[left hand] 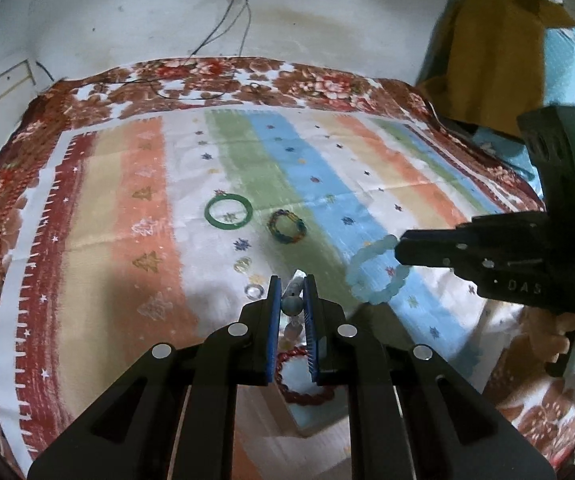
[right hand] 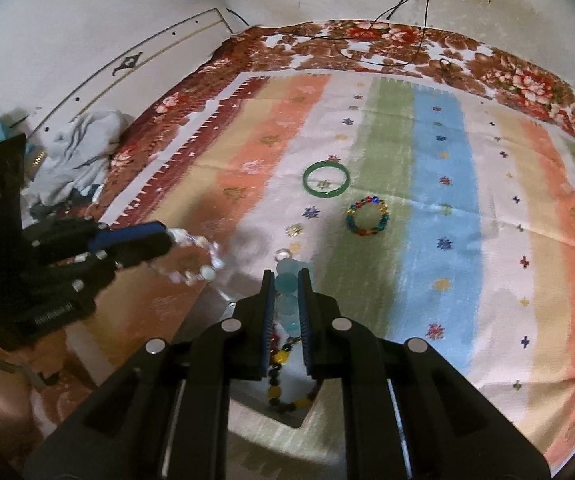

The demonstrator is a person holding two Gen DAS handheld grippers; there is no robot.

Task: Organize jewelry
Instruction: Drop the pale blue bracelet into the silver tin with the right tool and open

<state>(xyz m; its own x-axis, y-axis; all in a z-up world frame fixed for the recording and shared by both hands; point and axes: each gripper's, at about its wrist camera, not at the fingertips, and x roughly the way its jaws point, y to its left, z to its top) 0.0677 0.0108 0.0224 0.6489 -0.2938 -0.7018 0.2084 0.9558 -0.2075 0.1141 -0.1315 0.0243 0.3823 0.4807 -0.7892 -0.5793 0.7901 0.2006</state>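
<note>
My left gripper [left hand: 292, 292] is shut on a clear beaded bracelet [left hand: 292, 306]; from the right wrist view the same bracelet [right hand: 191, 260] hangs off its tips [right hand: 159, 240]. My right gripper [right hand: 287, 288] is shut on a pale blue beaded bracelet [right hand: 287, 284], which dangles from it in the left wrist view [left hand: 375, 270]. A green bangle [left hand: 228, 213] [right hand: 326, 180] and a multicoloured beaded bracelet [left hand: 286, 227] [right hand: 367, 216] lie on the striped cloth [left hand: 127, 220]. A red beaded bracelet [left hand: 303, 376] lies under my left gripper. A yellow and dark beaded bracelet [right hand: 287, 380] lies under my right gripper.
The striped cloth [right hand: 487, 200] lies on a floral blanket [left hand: 327, 84]. Cables [left hand: 223, 32] run down the wall at the back. A heap of clothes [right hand: 75, 152] sits at the left edge of the bed. A person in a mustard top [left hand: 499, 52] stands at the right.
</note>
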